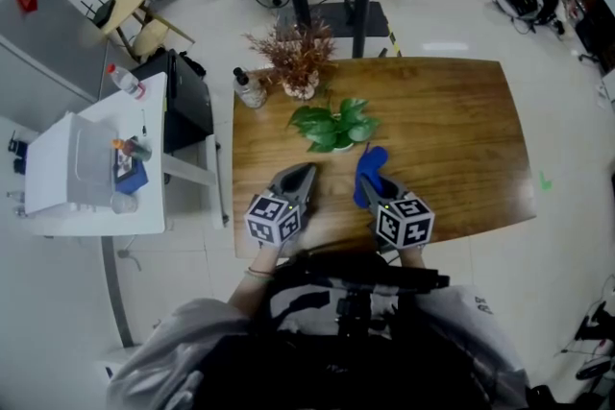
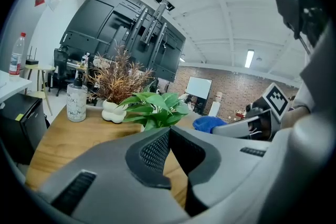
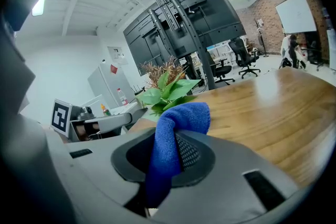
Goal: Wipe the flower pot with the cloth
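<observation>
Table: a wooden table [image 1: 452,139] stands on a pale office floor, with a white side table [image 1: 96,197] off to its left.
Flower pot: the small white flower pot [image 1: 342,146] with green leaves [image 1: 332,122] stands on the wood near the middle of the table's left half, just ahead of both grippers and apart from them.
Cloth: the blue cloth [image 3: 178,118] is folded over and sticks up out of the right jaws, near the pot but clear of it.
Right gripper: the right gripper [image 3: 168,139] is clamped on the cloth, low over the near edge.
Left gripper: the left gripper [image 2: 169,131] has its tips pressed together with nothing between them, beside the right one.
Behind the pot: a dried plant in a white vase [image 1: 300,62] and a clear pump bottle [image 1: 248,88] stand at the far left corner.
</observation>
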Tool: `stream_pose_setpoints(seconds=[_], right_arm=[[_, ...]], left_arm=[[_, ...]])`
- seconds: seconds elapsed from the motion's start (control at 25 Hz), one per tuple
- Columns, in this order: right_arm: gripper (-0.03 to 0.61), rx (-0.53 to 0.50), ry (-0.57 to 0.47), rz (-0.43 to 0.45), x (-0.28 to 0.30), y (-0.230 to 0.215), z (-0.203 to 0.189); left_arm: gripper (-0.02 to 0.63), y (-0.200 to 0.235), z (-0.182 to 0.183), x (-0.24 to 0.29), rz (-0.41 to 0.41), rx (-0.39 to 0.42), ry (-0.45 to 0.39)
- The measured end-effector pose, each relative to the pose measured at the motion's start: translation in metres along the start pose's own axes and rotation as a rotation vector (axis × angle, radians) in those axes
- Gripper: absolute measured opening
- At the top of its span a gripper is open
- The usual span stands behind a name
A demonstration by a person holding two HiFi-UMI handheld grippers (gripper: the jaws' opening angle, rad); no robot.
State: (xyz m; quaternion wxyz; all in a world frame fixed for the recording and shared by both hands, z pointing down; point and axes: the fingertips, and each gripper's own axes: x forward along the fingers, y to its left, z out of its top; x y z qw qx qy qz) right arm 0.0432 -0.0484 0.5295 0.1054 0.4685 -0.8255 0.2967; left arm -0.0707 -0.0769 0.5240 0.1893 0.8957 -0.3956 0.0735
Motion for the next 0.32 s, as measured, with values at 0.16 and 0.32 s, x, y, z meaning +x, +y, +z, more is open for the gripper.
stream_pose_setpoints(seconds=[0.16,0.32], right_arm=[[0.054,-0.006,0.007,0.000,0.0015,0.0011,-0.0018],[0.054,-0.007,0.015,0.003,0.0034,0.0021,-0.0065]], left_arm=[[0.006,0.0017,-0.0011,-0.0009,0.001,-0.010,0.000],[0.006,0.0033,-0.0039,-0.0009,0.003,-0.019,0.001]])
